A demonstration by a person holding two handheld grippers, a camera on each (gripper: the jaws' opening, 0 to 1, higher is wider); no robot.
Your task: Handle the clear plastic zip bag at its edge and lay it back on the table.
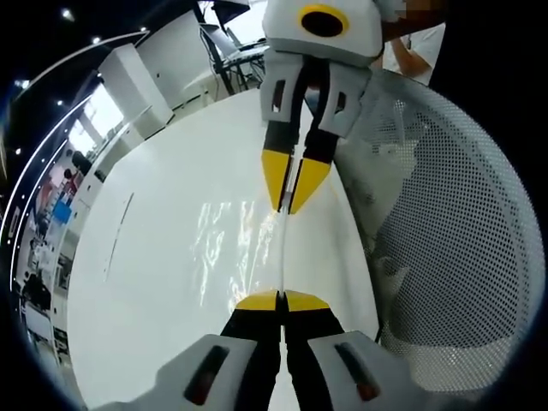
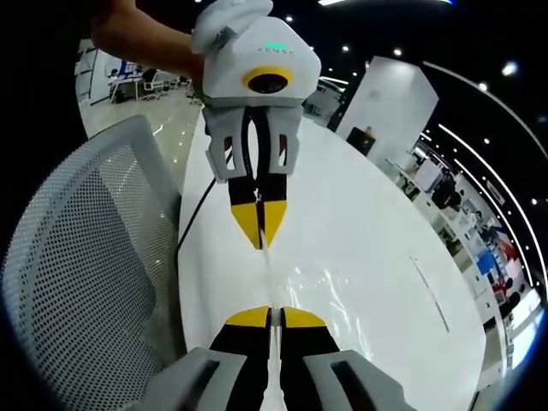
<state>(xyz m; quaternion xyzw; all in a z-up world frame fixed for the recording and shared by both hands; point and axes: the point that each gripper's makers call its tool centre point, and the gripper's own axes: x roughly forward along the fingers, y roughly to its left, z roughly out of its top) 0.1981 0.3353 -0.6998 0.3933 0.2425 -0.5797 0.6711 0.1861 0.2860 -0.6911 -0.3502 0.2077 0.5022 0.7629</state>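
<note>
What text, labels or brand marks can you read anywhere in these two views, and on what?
On the left gripper, faint lettering beside a green light on its white housing: too blurred to read.
Coloured background signs: too small to read.
Nothing readable on the zip bag or table.

Pretty bright and evenly lit, with small ceiling spotlights (image 2: 511, 68) up top and daylight pouring through windows (image 1: 101, 111) in the left gripper view. Heavy glare off the white table (image 1: 163, 257), nearly blown out, plus wavy highlights on the clear plastic zip bag (image 1: 224, 244) and barely any hard shadows. Strong fisheye bending at the edges, background soft and smeared, closest gripper parts slightly out of focus
</note>
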